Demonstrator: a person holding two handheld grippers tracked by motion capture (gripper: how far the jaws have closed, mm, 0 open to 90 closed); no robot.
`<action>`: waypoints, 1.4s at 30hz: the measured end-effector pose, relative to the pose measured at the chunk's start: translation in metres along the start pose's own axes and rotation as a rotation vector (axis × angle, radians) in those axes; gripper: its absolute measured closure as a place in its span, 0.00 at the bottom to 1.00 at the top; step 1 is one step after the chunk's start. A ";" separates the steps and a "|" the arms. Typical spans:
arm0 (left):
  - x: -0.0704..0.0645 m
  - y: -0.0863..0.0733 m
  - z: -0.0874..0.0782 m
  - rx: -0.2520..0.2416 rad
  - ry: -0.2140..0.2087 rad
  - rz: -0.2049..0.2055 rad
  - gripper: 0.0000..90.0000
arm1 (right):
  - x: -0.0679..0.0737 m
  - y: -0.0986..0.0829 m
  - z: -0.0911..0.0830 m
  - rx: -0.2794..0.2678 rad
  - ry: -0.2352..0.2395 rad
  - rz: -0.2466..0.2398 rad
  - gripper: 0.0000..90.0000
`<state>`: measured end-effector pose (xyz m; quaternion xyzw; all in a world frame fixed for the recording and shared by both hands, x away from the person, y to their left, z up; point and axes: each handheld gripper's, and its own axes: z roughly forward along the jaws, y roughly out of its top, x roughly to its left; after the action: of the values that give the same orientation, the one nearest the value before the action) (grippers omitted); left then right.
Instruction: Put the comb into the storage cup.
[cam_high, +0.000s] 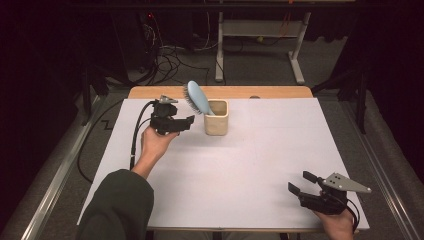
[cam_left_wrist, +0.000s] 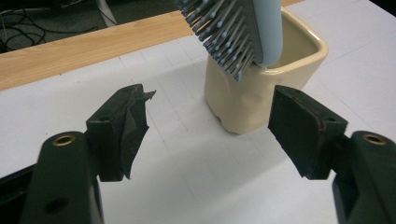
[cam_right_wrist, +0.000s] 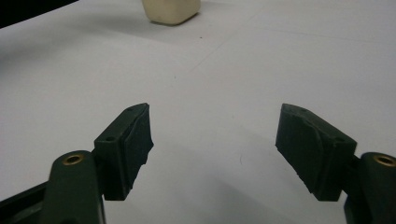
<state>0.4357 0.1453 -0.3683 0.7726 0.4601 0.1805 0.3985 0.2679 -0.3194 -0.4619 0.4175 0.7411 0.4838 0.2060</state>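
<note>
Item: pale-blue oval plastic hairbrush w/ grey bristle pad (cam_high: 196, 97), standing handle-down in a cream square ceramic cup (cam_high: 217, 118), head leaning out over the cup's left rim, bristles facing left and down. Cup sits at far centre of the white paper-covered table (cam_high: 260, 150), just in front of the bare wooden strip (cam_high: 270, 92) along the far edge. Left gripper (cam_high: 191, 120): black, held just left of the cup, jaws wide apart, nothing between them; in left gripper view the cup (cam_left_wrist: 261, 88) and brush head (cam_left_wrist: 238, 32) sit just beyond the jaw tips, not touched. Right gripper (cam_high: 301, 182): near right corner of table, well apart from cup, jaws wide open, empty; grey three-cornered plate on top. Right gripper view: cup base (cam_right_wrist: 172, 10) far off at top edge.
</note>
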 end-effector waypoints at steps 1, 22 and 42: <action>0.000 0.000 -0.001 0.000 0.000 -0.001 0.32 | 0.000 0.000 0.000 0.001 0.000 0.001 0.30; 0.006 -0.011 -0.014 -0.003 0.005 0.006 0.32 | 0.000 0.000 0.000 0.001 -0.002 0.001 0.30; 0.010 -0.018 -0.025 -0.017 0.008 0.000 0.31 | 0.000 0.000 0.000 0.002 -0.003 0.001 0.30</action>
<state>0.4146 0.1694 -0.3676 0.7684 0.4602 0.1874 0.4034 0.2678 -0.3193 -0.4620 0.4186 0.7410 0.4828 0.2064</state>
